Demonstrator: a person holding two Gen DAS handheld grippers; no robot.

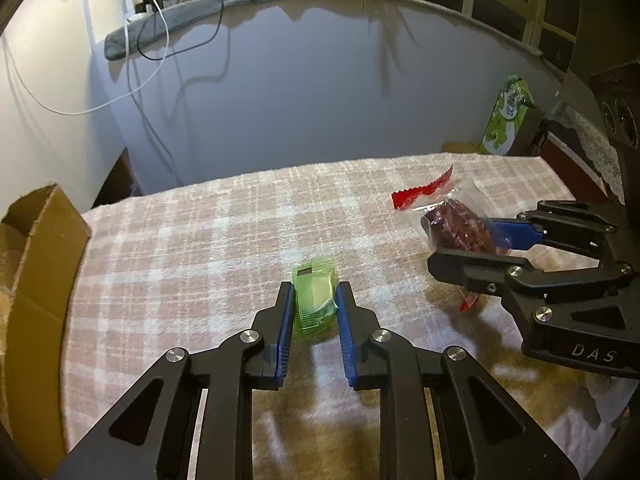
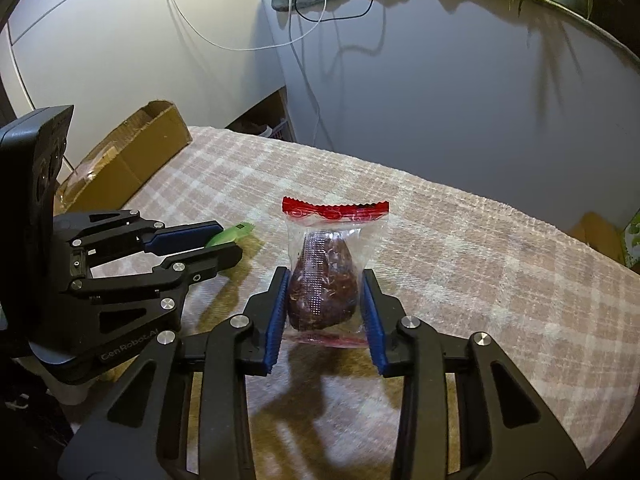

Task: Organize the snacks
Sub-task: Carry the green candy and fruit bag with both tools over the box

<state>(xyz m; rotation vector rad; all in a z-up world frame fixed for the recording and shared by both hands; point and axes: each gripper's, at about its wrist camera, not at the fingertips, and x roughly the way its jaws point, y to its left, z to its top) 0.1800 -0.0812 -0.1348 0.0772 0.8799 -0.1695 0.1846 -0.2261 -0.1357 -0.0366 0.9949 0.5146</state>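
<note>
- Pinching a green packet (image 1: 314, 304) between its blue pads, the left gripper (image 1: 313, 298) is clamped shut over the checked cloth (image 1: 208, 232).
- Right gripper (image 2: 325, 294) squeezes a clear red-topped snack bag (image 2: 334, 240), held upright.
- Cardboard box (image 2: 132, 152) sits at the cloth's left edge.

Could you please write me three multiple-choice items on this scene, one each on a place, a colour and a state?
1. Where is the cardboard box?
A. at the cloth's left edge
B. under the plant
C. between the claws

2. What colour is the seal on the clear snack packet?
A. blue
B. red
C. yellow

3. What is the left claw doing?
A. hanging empty
B. gripping the box
C. shut on the green snack packet

Answers: 1 A, the box sits beside the checked cloth; 2 B, a red wavy strip tops it; 3 C, both pads press the green wrapper.
</note>
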